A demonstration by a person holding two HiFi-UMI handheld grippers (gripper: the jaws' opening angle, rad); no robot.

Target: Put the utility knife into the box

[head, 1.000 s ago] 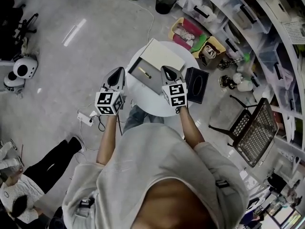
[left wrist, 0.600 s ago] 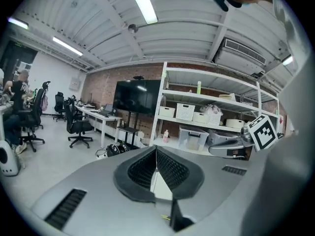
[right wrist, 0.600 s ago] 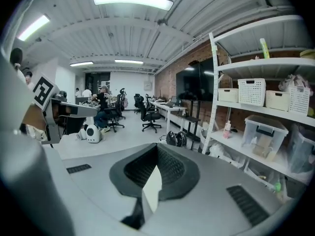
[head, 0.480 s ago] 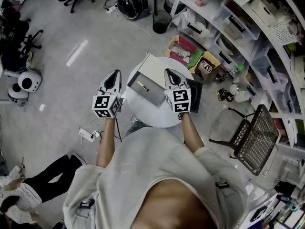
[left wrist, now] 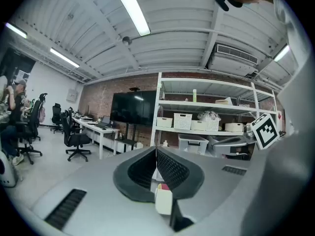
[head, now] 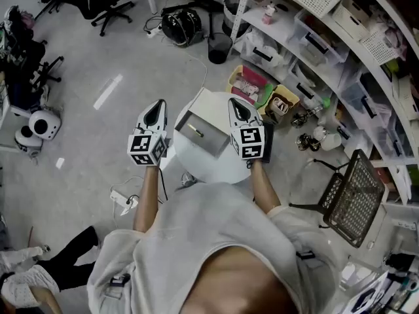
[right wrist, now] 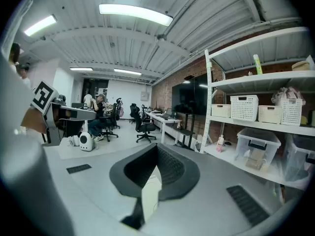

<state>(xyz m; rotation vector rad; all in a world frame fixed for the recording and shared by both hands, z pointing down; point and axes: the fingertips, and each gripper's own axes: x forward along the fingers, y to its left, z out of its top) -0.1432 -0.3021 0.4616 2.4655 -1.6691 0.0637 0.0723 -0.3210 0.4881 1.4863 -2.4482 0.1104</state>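
head view: a round white table (head: 211, 165) stands on the grey floor, and on it sits the open grey box (head: 208, 141), its white lid (head: 211, 102) tipped back on the far side. the utility knife (head: 195, 131) shows as a small yellowish thing lying inside the box, near its left end. the left gripper (head: 160, 103) is held just left of the table's edge and the right gripper (head: 233, 101) over the table's right side, with the box between them. neither touches the box or the knife.

left gripper view: the jaws are pressed together with nothing between them, pointed out at white shelves (left wrist: 206, 107) and a dark screen (left wrist: 133, 109). the right gripper's marker cube (left wrist: 266, 130) shows at the right.

right gripper view: the jaws are likewise together and empty, pointed toward office chairs (right wrist: 142, 124) and desks. shelves with white baskets (right wrist: 243, 107) stand at the right.
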